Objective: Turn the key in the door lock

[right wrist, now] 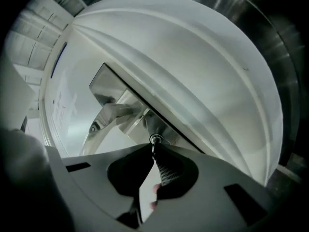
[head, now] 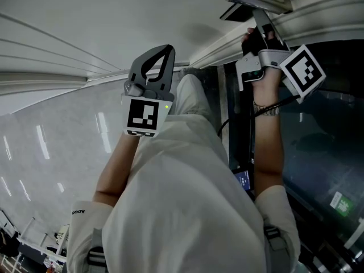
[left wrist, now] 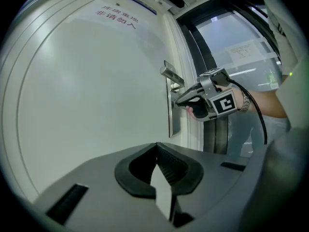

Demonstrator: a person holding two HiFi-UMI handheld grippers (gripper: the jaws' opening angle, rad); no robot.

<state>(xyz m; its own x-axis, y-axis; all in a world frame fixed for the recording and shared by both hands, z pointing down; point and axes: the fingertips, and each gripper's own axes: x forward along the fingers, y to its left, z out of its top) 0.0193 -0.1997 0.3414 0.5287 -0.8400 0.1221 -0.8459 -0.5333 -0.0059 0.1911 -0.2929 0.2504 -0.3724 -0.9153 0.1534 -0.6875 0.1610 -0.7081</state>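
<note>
Sitting in the lock [right wrist: 156,138], the key [right wrist: 154,148] is clamped by the right claw [right wrist: 154,152]; left claw [left wrist: 157,145] pressed together.

Grey left gripper [head: 168,50] and right gripper [left wrist: 177,102], marker cubes [head: 142,115], white sleeves [head: 85,223].

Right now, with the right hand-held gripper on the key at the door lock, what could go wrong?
1. The right hand-held gripper pinches the key only at its jaw tips, so it may slip off during the twist.
2. The door handle sits close beside that gripper; rolling the wrist could knock the gripper body against it.
</note>
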